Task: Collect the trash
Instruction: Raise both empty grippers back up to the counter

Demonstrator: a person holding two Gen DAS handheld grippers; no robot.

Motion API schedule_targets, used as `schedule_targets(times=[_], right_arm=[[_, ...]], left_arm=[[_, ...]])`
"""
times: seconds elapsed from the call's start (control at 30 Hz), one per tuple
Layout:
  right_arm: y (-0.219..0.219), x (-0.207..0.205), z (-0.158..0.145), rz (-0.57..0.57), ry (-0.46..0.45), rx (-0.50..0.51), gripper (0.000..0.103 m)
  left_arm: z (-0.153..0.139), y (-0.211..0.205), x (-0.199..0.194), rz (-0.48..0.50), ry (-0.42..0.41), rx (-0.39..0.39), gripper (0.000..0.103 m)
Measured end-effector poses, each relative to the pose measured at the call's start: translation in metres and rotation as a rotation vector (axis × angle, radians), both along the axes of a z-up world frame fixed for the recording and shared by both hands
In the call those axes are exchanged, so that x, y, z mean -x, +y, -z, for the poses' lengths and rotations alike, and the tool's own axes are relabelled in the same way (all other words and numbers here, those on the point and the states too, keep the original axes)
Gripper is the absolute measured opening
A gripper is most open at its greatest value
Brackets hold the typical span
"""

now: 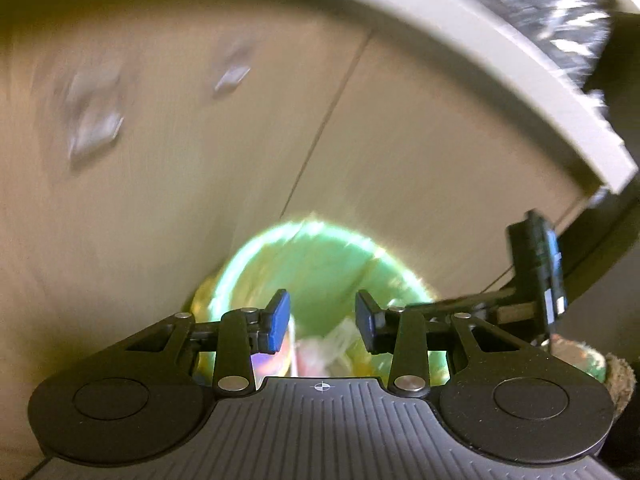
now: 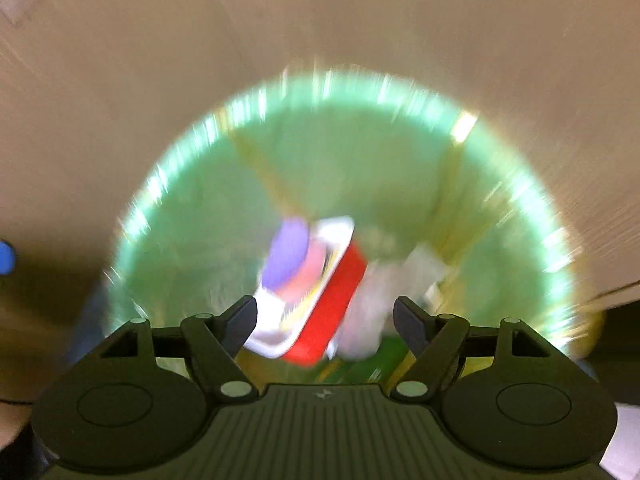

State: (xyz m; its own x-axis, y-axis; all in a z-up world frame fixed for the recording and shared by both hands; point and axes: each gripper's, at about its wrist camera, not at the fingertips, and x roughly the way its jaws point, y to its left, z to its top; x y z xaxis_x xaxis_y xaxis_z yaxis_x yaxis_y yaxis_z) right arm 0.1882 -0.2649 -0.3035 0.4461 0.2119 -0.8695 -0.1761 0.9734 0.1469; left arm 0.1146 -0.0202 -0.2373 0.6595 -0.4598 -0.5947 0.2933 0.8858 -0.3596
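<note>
A bin lined with a green bag stands on the floor; it also shows in the left wrist view. My right gripper is open above its mouth. A red and white carton with a purple patch lies between and beyond the fingers, apparently free inside the bin, next to white crumpled trash. My left gripper is open and empty over the bin's near rim, with pale wrappers below it. Both views are blurred by motion.
Beige floor tiles surround the bin. Two small pale scraps lie on the floor at far left. A beige skirting edge and a dark patterned surface run at the upper right. The other gripper's body shows at right.
</note>
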Motion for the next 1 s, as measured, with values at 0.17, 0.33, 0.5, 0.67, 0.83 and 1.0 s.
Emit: schedule_targets(times=[0.17,0.33,0.5,0.67,0.83,1.0], right_arm=[[-0.018,0.026,-0.079,0.055,-0.258,-0.024,0.077],[-0.017,0.049,-0.154,0.057,-0.486,-0.053,0.082],[-0.005,0.063,-0.211,0.000,-0.660,-0.107,0.086],[0.011,0.074,-0.245,0.012,-0.820,-0.115,0.087],[0.024,0.095,-0.240,0.019,-0.878,-0.126,0.094],[0.046,0.112,-0.237,-0.050,-0.902,-0.069,0.094]], left_arm=[[-0.053,-0.011,0.027,-0.005,-0.185,-0.011,0.040],[-0.112,-0.011,0.036,-0.062,-0.344,0.029,0.040],[-0.152,-0.019,0.039,-0.142,-0.474,-0.034,0.040],[-0.168,-0.022,0.046,-0.214,-0.542,-0.057,0.040],[-0.151,-0.019,0.068,-0.316,-0.544,-0.086,0.019],[-0.142,-0.016,0.083,-0.479,-0.527,-0.163,0.019]])
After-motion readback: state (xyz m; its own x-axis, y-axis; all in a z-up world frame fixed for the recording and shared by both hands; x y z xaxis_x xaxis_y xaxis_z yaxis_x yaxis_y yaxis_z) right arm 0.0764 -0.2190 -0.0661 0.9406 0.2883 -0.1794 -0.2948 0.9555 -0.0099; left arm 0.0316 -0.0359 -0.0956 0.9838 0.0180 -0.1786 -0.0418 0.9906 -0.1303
